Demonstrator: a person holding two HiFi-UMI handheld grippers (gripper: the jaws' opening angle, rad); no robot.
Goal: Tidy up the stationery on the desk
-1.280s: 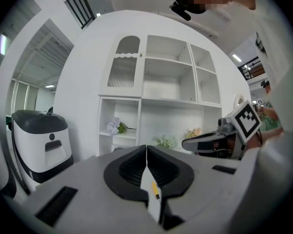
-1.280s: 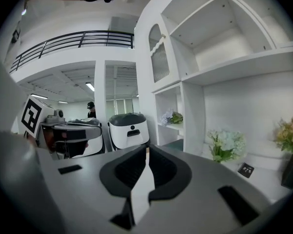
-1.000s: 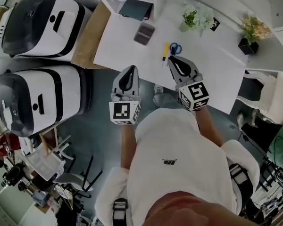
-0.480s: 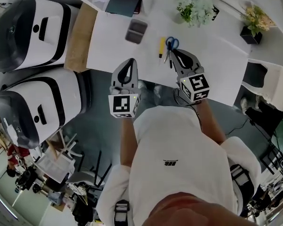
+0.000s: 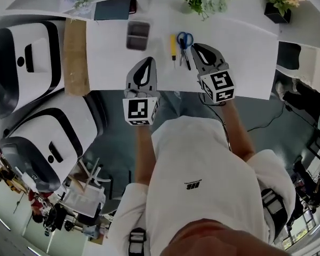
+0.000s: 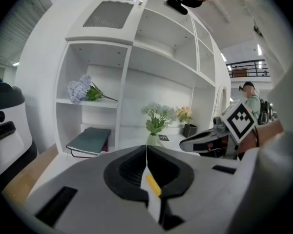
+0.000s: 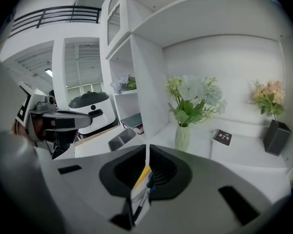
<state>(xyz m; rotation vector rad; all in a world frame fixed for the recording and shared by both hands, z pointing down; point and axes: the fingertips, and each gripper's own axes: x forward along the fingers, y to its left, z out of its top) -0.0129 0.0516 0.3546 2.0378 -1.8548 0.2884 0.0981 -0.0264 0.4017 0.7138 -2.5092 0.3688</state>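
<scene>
The left gripper (image 5: 147, 63) and right gripper (image 5: 197, 49) hover over the near edge of the white desk (image 5: 245, 47), both clenched on nothing. A yellow pen-shaped item (image 5: 173, 44) and blue-handled scissors (image 5: 184, 40) lie just left of the right gripper, and a grey rectangular tray (image 5: 138, 34) sits farther left.

Through the slit between the jaws of the right gripper (image 7: 147, 149) we see only slivers of the yellow tool (image 7: 142, 176) and pen (image 7: 140, 204); the print on the far card (image 7: 222, 137) is illegible.
</scene>
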